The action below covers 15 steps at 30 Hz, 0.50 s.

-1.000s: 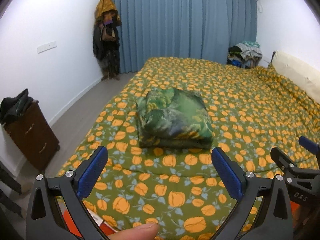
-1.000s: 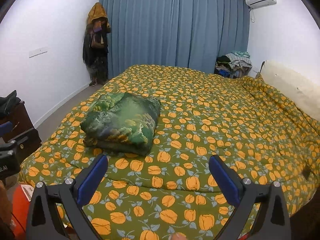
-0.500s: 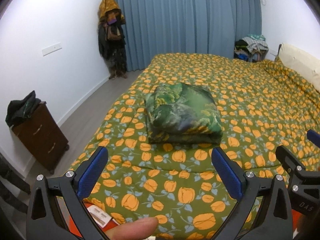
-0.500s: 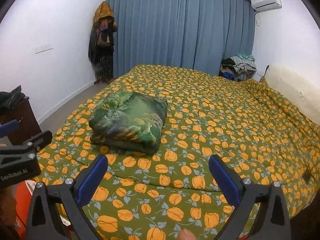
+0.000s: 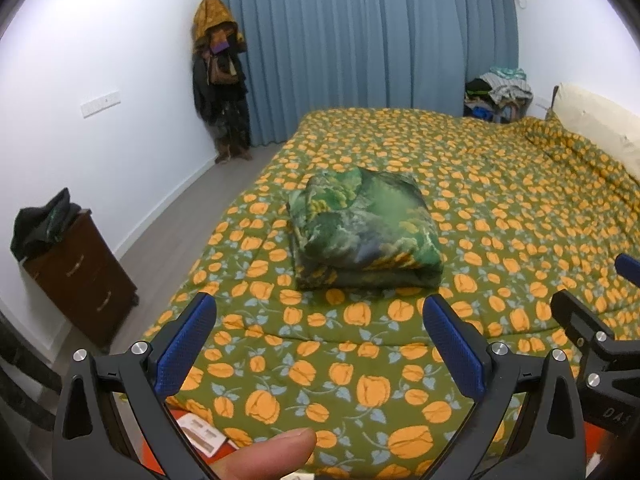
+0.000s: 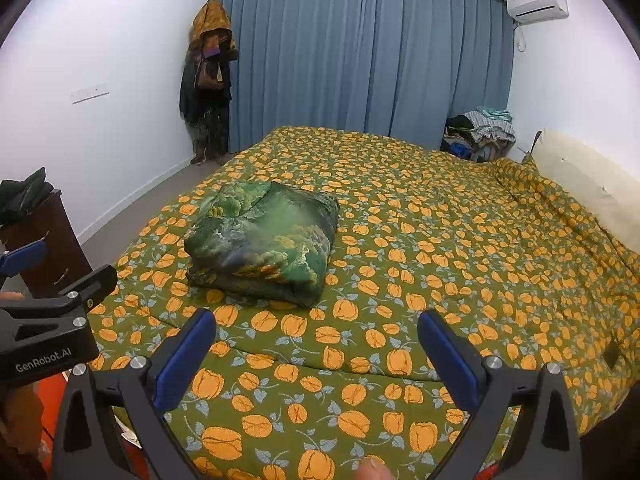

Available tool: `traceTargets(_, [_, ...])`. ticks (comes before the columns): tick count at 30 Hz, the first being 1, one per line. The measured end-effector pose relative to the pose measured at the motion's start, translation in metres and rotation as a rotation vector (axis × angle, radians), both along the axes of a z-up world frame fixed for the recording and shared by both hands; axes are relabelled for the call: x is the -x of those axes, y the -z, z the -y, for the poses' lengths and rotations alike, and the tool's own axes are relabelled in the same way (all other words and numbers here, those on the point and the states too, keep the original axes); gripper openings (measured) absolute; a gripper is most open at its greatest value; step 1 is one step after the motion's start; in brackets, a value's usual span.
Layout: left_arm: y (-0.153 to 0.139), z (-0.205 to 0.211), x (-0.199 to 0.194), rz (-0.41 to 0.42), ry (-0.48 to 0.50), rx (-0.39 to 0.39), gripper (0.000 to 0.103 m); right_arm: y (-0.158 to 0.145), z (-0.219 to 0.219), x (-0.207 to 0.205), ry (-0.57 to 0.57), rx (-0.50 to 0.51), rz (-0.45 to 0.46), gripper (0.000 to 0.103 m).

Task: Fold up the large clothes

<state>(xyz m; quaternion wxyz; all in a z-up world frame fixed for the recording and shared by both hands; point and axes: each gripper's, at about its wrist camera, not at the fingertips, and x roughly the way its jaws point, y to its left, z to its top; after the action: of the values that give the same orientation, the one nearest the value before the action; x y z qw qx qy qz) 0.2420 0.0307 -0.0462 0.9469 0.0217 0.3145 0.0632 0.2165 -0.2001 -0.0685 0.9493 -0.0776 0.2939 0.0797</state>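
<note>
Bedding first: a wide bed [image 6: 440, 240] under an olive quilt printed with orange flowers. On it, near its foot-side edge, lies a folded green leaf-patterned garment [image 6: 264, 236], a neat squarish bundle. Short of that bundle hang the left gripper [image 5: 320, 340] and right gripper [image 6: 316, 344], jaws spread wide, holding nothing.

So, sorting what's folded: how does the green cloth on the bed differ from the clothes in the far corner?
The green cloth is one folded, squared bundle; the corner clothes are a loose mixed heap. The bundle lies on the orange-flowered bedspread; the heap sits beyond it. Neither is held.
</note>
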Motion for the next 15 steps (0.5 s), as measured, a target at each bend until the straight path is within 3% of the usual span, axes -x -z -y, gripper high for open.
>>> traceTargets(15, [-0.0033, 0.001, 0.0004, -0.004, 0.018, 0.024, 0.103, -0.0006, -0.0032, 0.0028, -0.001, 0.001, -0.012, 0.102])
